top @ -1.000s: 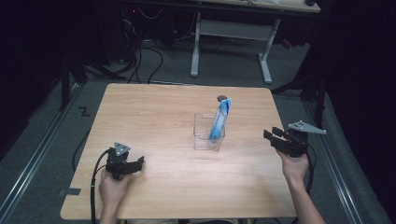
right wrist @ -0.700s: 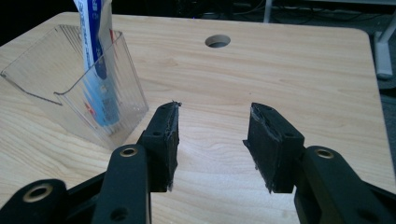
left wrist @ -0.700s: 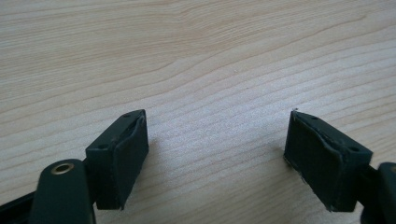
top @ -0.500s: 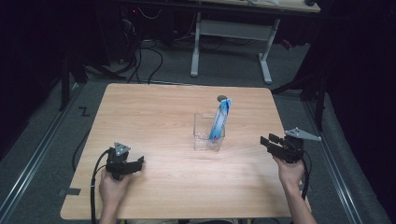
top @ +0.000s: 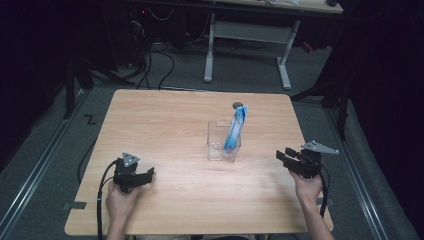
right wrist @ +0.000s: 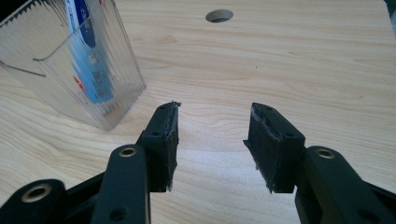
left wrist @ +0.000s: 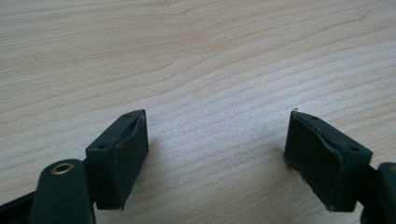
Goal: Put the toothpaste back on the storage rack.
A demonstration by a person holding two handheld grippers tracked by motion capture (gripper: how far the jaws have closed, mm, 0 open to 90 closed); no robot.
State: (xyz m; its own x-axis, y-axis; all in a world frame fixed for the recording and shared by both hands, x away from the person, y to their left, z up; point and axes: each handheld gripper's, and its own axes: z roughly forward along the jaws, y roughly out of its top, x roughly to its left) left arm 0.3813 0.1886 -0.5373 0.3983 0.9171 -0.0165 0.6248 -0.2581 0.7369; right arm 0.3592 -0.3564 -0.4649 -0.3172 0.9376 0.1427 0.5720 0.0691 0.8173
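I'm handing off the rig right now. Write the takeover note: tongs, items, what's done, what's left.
Left tongs: open, nothing held, low over the near-left of the table.
Right tongs: open, nothing held, at the near-right, aimed toward the clear container.
Blue tube: standing tilted inside the container, mid-table, top sticking out above the rim.
Done: tube appears placed; neither tongs touch it.
Left: apparently nothing to grasp; probably just confirm the tube sits stable.
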